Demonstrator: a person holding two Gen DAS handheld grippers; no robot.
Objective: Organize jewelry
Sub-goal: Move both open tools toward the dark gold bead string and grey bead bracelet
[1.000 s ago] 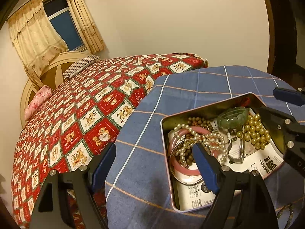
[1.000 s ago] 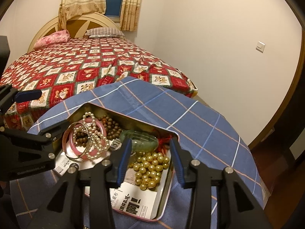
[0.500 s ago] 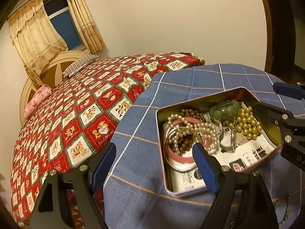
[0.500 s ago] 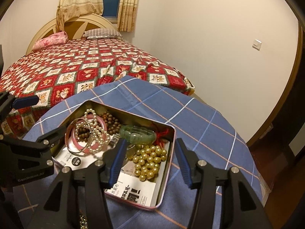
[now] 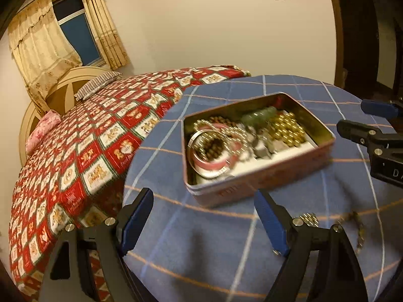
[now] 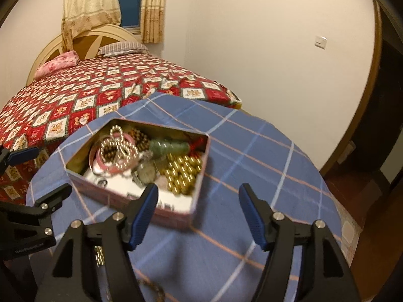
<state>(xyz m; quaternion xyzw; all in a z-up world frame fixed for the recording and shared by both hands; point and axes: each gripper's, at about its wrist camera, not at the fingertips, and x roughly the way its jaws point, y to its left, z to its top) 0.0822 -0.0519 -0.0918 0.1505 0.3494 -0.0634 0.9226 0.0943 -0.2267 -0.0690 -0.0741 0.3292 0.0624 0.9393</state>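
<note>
- Left gripper (image 5: 201, 222) — jaws spread, nothing held.
- Right gripper (image 6: 199, 214) — jaws just opening, nothing between.
- Jewelry tin (image 5: 262, 183) is set mid-tablecloth (image 5: 201, 251).

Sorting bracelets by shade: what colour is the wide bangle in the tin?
Pink. The wide bangle shows best in the left wrist view, lying in the tin under pearl beads.
</note>
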